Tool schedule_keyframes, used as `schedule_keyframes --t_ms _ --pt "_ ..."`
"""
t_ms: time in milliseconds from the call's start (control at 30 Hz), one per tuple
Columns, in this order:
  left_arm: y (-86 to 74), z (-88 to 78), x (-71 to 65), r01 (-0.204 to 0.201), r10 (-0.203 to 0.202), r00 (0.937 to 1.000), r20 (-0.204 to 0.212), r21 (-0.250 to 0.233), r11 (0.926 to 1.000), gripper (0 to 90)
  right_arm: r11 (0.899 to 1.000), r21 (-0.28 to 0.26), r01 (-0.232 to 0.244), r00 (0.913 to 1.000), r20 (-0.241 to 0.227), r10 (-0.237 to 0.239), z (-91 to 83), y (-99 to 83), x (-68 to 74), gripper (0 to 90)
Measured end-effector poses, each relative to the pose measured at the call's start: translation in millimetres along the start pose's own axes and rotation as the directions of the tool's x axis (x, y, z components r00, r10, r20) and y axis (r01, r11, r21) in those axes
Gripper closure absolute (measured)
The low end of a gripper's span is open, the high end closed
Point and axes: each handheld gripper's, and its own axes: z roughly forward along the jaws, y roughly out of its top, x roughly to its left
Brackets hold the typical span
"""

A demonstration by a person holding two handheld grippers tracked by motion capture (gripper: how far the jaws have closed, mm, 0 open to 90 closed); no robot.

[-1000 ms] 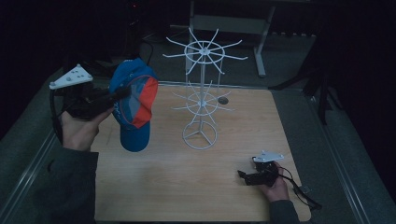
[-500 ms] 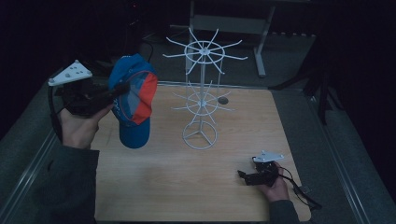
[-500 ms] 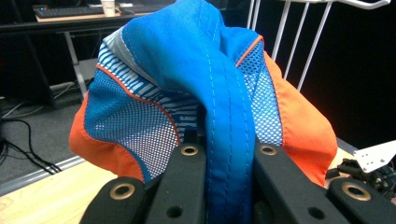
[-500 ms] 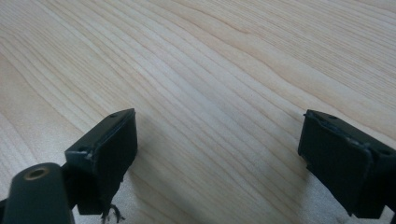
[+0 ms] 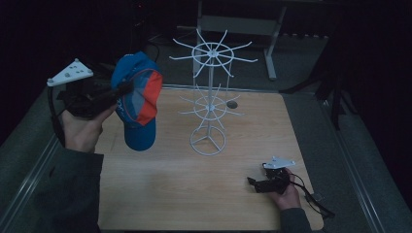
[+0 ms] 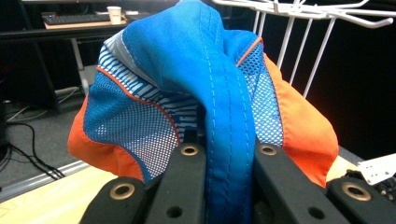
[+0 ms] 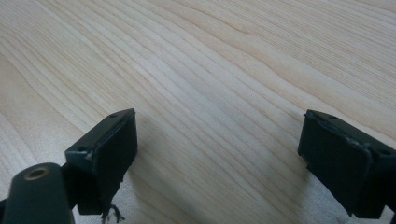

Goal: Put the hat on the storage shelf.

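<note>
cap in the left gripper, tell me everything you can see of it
The cap is a baseball cap with a blue crown and peak, orange side panels edged with orange piping, mesh patches and a striped pale panel, all soft stitched fabric. It hangs crumpled in the air left of the white wire rack, above the wooden table, peak pointing down. The left hand-held gripper is shut on a blue seamed fold of it; nothing else touches it.

White wire rack (image 5: 210, 97) upright — on wooden table (image 5: 204, 189).
</note>
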Motion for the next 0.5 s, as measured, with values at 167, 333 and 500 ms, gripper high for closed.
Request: schedule_keyframes --t_ms 167,333,500 --pt "2.1 0.5 2.3 0.015 -0.015 0.9999 0.001 -0.020 0.9997 88.2 1.000 0.000 0.000 1.0000 0.000 0.000 0.0 0.0 0.0 11.6" --pt "2.9 0.1 5.4 0.041 -0.040 0.9991 0.017 -0.040 0.9984 88.3 1.000 0.000 0.000 1.0000 0.000 0.000 0.0 0.0 0.0 11.6" --pt "4.4 -0.6 5.2 0.058 -0.056 0.9979 0.032 -0.056 0.9968 88.3 1.000 0.000 0.000 1.0000 0.000 0.000 0.0 0.0 0.0 11.7"
